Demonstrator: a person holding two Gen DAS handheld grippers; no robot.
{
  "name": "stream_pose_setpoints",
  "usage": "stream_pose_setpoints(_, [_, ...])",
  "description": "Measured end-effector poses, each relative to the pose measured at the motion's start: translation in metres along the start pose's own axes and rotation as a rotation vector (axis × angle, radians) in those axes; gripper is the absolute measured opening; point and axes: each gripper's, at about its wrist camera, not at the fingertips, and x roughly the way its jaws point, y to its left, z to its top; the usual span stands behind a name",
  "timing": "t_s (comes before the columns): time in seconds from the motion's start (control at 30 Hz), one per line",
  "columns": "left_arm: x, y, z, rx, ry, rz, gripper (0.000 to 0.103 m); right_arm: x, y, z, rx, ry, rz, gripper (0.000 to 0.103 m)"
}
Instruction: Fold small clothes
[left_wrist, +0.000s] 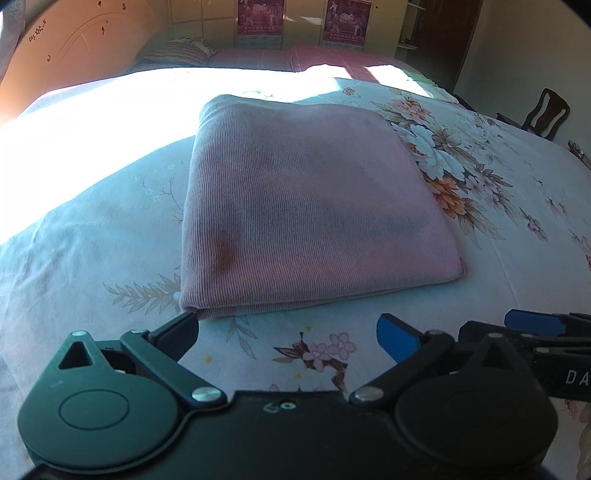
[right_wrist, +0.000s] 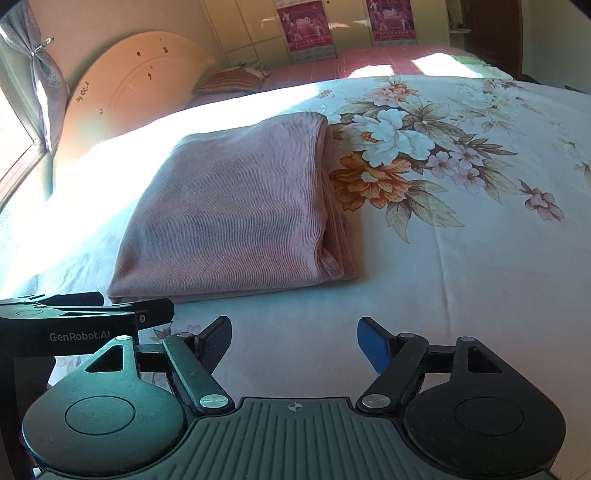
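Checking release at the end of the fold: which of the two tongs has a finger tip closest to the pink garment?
The left tongs: their dark finger ends right at the folded pink garment, at its near corner. The right tongs sit over bare bedspread.

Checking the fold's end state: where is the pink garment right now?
The pink garment lies folded on the floral bedsheet, mid-frame in both wrist views, just beyond the open left hand-held gripper and left of the big flower print.

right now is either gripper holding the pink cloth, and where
Nothing is held. The left gripper and right gripper are both open and empty, just short of the folded pink cloth lying on the bed.
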Motion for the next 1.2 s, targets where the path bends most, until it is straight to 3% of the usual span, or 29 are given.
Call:
stream_pose_setpoints(0.1, [-0.017,0.001,-0.007,-0.04,-0.022,-0.016,0.103,-0.011,0.0,-0.005,0.001,0.015,0.031,0.079])
stream_pose_setpoints(0.2, [-0.036,-0.002,-0.014,-0.08,-0.041,-0.01,0.102,-0.026,0.0,-0.012,-0.017,0.032,0.065,0.089])
stream_pose_setpoints(0.27, [-0.049,-0.003,-0.02,-0.086,-0.062,-0.007,0.097,-0.037,-0.002,-0.018,-0.028,0.036,0.086,0.09])
stream_pose_setpoints(0.53, [-0.098,-0.033,-0.049,-0.054,-0.119,0.131,0.093,-0.088,-0.013,-0.046,-0.04,0.001,0.128,0.092])
stream_pose_setpoints(0.63, [-0.117,-0.046,-0.063,-0.079,-0.12,0.131,0.094,-0.112,-0.012,-0.056,-0.06,-0.056,0.118,0.103])
stream_pose_setpoints(1.0, [-0.192,-0.099,-0.11,-0.056,-0.214,0.198,0.099,-0.207,0.001,-0.092,-0.174,-0.266,-0.079,0.103])
stream_pose_setpoints(1.2, [-0.232,-0.115,-0.129,-0.06,-0.28,0.215,0.101,-0.251,0.001,-0.109,-0.209,-0.362,-0.093,0.103])
